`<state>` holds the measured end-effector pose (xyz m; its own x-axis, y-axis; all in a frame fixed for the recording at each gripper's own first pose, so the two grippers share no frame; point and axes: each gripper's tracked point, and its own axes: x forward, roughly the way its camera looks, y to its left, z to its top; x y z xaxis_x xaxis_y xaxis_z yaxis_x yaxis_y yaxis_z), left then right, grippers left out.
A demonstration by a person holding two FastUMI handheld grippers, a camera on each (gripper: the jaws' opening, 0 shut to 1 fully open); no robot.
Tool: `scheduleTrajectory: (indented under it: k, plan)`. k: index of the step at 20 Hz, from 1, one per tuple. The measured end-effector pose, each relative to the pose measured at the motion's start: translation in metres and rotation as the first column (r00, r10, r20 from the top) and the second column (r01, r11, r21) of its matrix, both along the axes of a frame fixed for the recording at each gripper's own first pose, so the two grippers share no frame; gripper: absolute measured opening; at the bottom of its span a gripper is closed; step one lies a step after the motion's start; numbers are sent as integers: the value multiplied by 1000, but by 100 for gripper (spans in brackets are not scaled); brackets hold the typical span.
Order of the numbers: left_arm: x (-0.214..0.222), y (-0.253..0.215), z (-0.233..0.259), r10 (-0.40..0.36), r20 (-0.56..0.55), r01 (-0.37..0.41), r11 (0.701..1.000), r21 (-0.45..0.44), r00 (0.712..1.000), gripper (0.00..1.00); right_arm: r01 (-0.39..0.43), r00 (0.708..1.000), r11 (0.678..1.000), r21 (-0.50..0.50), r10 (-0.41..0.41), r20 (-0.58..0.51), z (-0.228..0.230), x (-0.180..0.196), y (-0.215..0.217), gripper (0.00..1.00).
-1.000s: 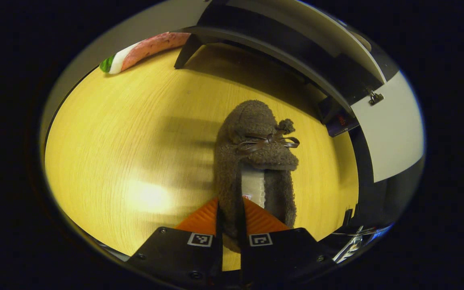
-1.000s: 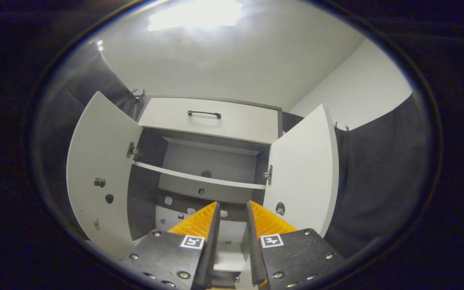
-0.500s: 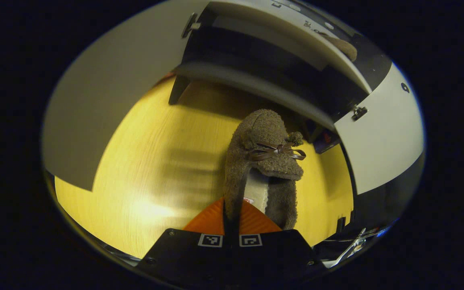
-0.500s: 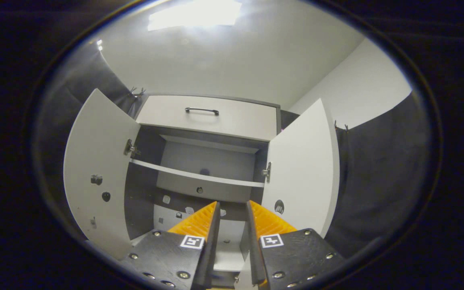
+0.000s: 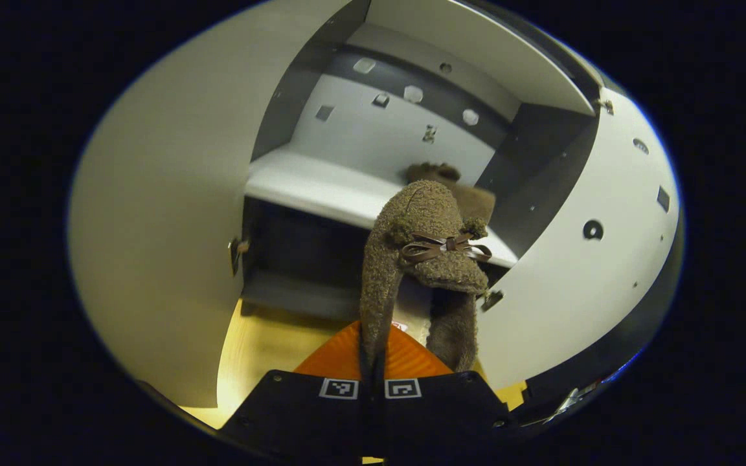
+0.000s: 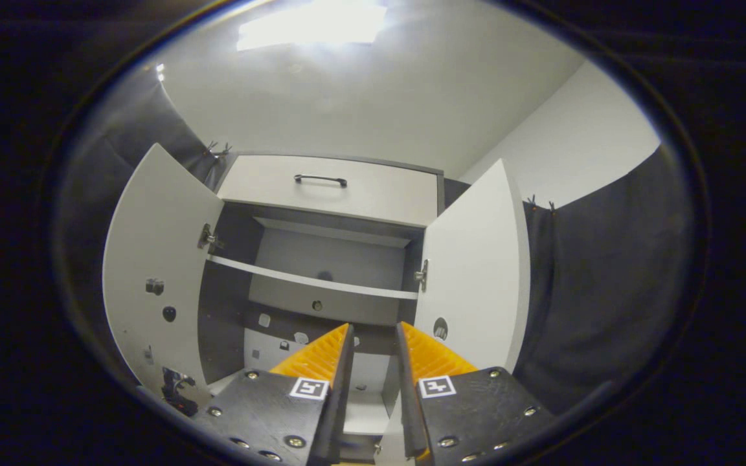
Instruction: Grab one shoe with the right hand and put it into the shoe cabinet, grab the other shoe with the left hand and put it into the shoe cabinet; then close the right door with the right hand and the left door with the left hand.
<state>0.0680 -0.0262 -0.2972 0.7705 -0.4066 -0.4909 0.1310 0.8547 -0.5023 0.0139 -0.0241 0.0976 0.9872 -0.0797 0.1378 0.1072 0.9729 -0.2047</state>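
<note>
Brown and fuzzy, a slipper [image 5: 425, 259] hangs toe-forward from the left gripper [image 5: 373, 362], whose orange fingers [image 5: 340, 353] are pinched tight on one side wall of the slipper's heel opening. It is held in the air in front of the open shoe cabinet [image 5: 373, 139], with the yellow wood floor [image 5: 263, 343] below. Past its toe, the other slipper [image 5: 470, 197] sits on the white lower shelf [image 5: 308, 184], toward that shelf's right side in the left gripper view.

Both cabinet doors stand wide open: the left door [image 6: 159, 259] and the right door [image 6: 476, 272] flank the compartments in the right gripper view, under a drawer with a dark handle [image 6: 320, 179]. The right gripper [image 6: 373, 356] points at the cabinet from lower down, its fingers parted by a narrow gap with nothing between them.

Judging by this, the first slipper is stowed and the second is on its way in; the doors are yet to be shut. The next move seems to call for carrying the held slipper forward over the shelf edge, setting it on the free white surface left of its mate, and only then letting go. The one-sided hold may let the soft slipper swing or sag, so it should come down gently.
</note>
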Motion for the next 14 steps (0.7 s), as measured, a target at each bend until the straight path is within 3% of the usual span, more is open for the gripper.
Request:
scheduleTrajectory:
  k: [7, 14]
  plan:
    - [91, 5, 70, 42, 138, -43, 999, 3, 990, 1, 22, 999, 999, -29, -21, 37, 5, -22, -7, 36]
    - [170, 12, 55, 101, 90, -105, 993, 49, 991, 1, 89, 995, 995, -37, -87, 55, 8, -35, -41, 36]
